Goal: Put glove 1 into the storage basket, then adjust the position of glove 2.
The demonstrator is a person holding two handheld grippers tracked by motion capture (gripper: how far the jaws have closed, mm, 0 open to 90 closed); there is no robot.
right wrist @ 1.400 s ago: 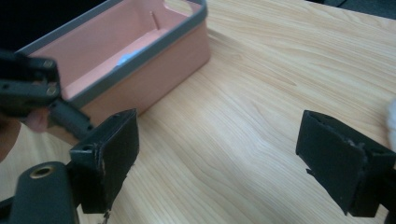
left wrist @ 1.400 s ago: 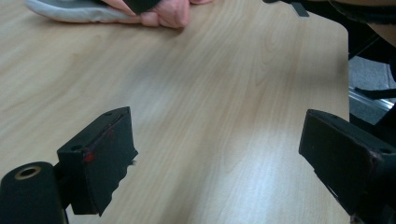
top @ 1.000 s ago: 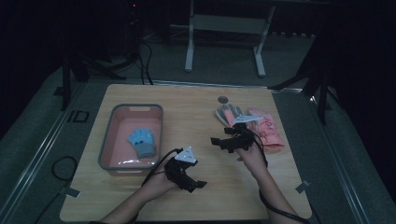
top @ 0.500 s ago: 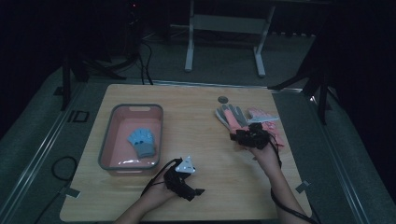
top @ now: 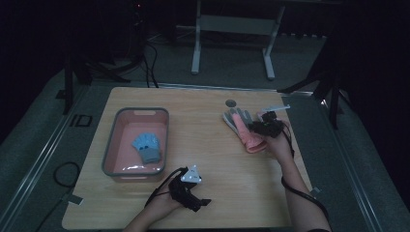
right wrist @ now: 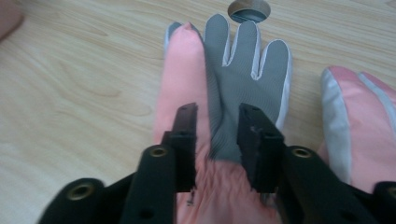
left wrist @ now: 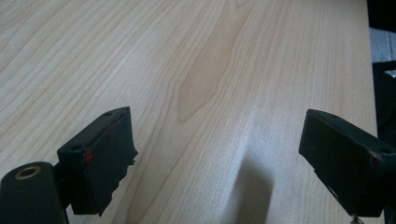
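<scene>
Pink-and-grey padded fabric — that's the glove (top: 244,130) in hand here, lying flat on the tabletop (top: 212,145) at the right side of the high view, fingers toward the far edge near a round grommet (top: 231,103). In that view the right gripper (top: 258,128) sits low over the glove's wrist end, a second pink glove (top: 265,117) just beside it, mostly hidden by the hand; the left gripper (top: 205,203) rests near the front edge, well apart from the pink bin (top: 121,140), which holds a blue glove (top: 146,146). Left gripper view: jaws spread wide w/ nothing but bare wood between them, so that one is empty. Right gripper view: the jaws have just been closing and now stand narrow astride the glove (right wrist: 219,93) at the seam where grey palm meets pink cuff; fabric lies between them, but whether the pads already pinch it I can't tell — a gap still seems to show. The other pink glove (right wrist: 359,126) lies at the right, apart. Handling, as a judgement: light, soft, floppy, it'll sag and fold when lifted, nothing fragile. The grey palm looks grippy, the pink shell slicker. Best hold is prob. a bunched fold at the cuff or palm base, pinched through both layers, not a fingertip.
</scene>
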